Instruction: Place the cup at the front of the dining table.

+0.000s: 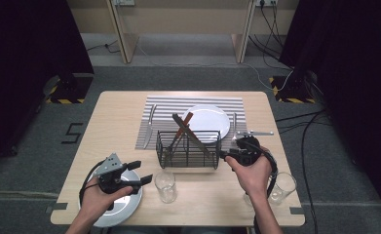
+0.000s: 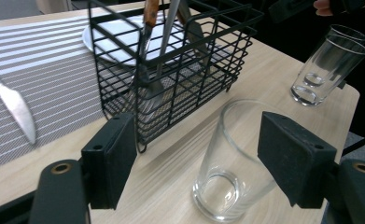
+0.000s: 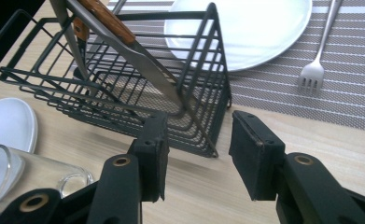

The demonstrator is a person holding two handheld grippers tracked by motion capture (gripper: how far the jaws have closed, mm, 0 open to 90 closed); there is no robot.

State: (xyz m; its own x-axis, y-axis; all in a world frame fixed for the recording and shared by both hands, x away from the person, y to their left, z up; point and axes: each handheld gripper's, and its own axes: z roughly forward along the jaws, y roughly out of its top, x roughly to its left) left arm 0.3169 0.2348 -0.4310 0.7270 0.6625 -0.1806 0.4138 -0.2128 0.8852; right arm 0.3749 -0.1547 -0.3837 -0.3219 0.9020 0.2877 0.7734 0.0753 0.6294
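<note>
At the lower left of the high view, the left gripper (image 1: 138, 173) is held over a plate (image 1: 124, 207), jaws released. In the left gripper view, a glass (image 2: 227, 163) is seen between the parted jaws, untouched, at lower centre. The right gripper (image 1: 225, 155), right of centre, is also released, its jaws just beside the corner of the basket (image 3: 124, 93). Behind the basket, a second plate (image 1: 212, 119) is set on the mat (image 1: 161, 105), upper centre.
</note>
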